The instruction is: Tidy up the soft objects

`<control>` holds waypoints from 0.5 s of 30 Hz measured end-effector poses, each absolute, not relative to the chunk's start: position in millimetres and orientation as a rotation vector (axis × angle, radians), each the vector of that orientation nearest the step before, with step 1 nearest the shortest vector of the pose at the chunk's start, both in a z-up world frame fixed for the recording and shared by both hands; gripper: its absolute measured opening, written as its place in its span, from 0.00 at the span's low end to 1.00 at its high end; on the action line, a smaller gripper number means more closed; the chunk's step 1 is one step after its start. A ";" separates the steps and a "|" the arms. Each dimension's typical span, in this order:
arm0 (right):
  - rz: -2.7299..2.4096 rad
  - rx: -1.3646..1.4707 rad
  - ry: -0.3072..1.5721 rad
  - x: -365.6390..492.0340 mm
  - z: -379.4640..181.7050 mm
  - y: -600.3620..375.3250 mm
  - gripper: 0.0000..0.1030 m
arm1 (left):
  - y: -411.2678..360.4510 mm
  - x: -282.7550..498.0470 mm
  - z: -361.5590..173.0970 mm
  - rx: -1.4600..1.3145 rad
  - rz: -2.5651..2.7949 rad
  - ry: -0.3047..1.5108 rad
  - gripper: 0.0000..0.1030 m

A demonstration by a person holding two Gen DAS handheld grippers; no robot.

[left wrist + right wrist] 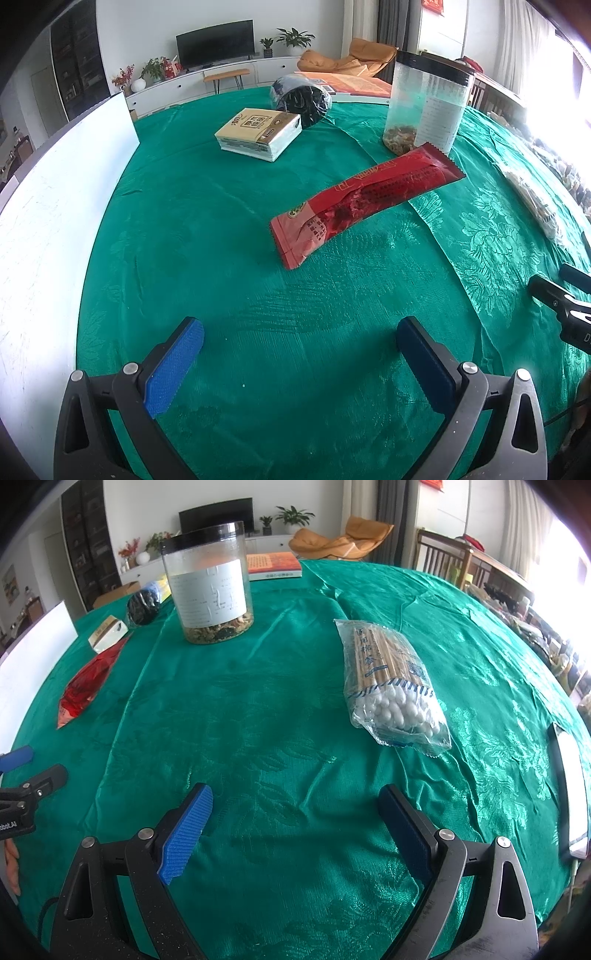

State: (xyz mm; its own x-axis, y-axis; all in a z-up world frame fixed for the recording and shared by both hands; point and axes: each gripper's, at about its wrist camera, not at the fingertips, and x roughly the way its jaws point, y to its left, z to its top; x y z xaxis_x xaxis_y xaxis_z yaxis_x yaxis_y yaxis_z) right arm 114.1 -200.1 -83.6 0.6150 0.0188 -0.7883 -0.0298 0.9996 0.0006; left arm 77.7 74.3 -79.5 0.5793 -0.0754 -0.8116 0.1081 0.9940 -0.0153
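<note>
Clear jar [208, 583] (dried bits at bottom), left claw [299, 354] released, right claw [295, 827] released

Green patterned cloth [295, 709] spread over the tabletop, creased in long folds. Clear plastic jar [209, 583] standing upright, black lid on, white label, dried bits at the bottom. Orange book [273, 565] lying flat behind the jar. White board [55, 206] along the left edge. Beyond: dark television [216, 43], potted plants [295, 37], orange lounge chair [351, 57].
</note>
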 end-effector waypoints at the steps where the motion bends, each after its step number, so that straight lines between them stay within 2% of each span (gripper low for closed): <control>1: 0.024 -0.014 0.908 114.7 -83.4 -199.5 0.90 | 74.4 77.7 -79.6 0.036 -0.107 0.947 1.00; 4: 0.015 -0.007 0.907 130.9 -83.1 -197.5 0.91 | 74.4 77.6 -79.4 0.037 -0.108 0.947 1.00; 7: -0.012 0.009 0.926 149.4 -83.9 -198.4 0.96 | 74.8 77.7 -78.8 0.036 -0.107 0.947 1.00; 15: -0.009 0.011 0.926 147.8 -83.5 -202.8 0.96 | 74.2 77.5 -78.4 0.033 -0.103 0.947 1.00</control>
